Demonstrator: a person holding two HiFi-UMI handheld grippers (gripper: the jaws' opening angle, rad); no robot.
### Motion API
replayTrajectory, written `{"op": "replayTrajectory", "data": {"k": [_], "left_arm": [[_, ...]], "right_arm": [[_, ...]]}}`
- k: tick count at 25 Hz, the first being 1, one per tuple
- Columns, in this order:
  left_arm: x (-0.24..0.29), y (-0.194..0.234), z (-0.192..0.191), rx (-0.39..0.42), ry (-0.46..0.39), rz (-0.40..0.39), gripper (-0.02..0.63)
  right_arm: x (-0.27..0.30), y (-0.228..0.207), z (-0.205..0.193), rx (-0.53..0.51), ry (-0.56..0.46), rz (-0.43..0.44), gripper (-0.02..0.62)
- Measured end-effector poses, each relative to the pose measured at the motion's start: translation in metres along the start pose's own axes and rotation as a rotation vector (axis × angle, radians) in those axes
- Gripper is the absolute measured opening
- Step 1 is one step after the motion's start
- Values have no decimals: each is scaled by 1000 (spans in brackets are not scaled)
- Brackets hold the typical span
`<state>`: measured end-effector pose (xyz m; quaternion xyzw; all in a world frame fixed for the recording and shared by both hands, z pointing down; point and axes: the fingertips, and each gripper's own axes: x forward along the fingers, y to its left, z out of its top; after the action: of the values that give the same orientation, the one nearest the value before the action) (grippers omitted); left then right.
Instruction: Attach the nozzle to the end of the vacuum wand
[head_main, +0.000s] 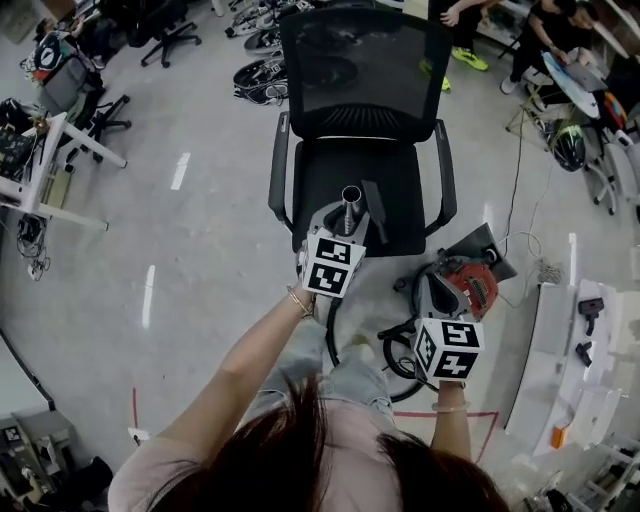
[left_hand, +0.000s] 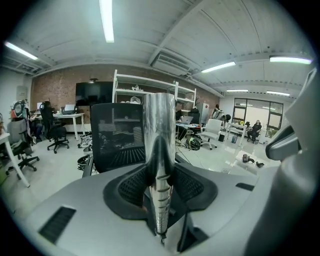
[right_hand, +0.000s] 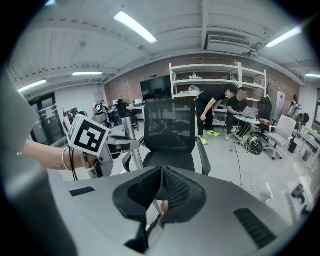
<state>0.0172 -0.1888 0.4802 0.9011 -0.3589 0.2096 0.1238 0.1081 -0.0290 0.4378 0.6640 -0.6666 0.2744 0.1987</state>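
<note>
Chrome vacuum wand (head_main: 351, 198), centre frame, was clamped upright in left gripper (head_main: 340, 225), open end presented for fitting; right gripper (right_hand: 160, 197), lower right, was closed, seemingly empty; probable nozzle (head_main: 376, 212) lay on chair seat (head_main: 410, 200).

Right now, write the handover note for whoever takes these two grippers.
Left gripper: shut on the wand, which points up over the chair.
Right gripper: shut, empty, low beside the vacuum body on the floor.
Nozzle: probably the dark narrow piece lying on the chair seat, right of the wand.
Done: wand in hand; its open end is bare.
Left: open the right gripper, pick up the nozzle, push it onto the wand's end.
</note>
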Motion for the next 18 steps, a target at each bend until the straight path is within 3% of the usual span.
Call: {"op": "replayTrajectory", "data": {"k": [10,18], "left_arm": [[3,18,2,4,-9,-71,160],[33,10,9,-1,-52,-66,160]], "right_arm": [[40,8,1,102,5,-33,23],[101,-28,0,20,68,33,25]]}}
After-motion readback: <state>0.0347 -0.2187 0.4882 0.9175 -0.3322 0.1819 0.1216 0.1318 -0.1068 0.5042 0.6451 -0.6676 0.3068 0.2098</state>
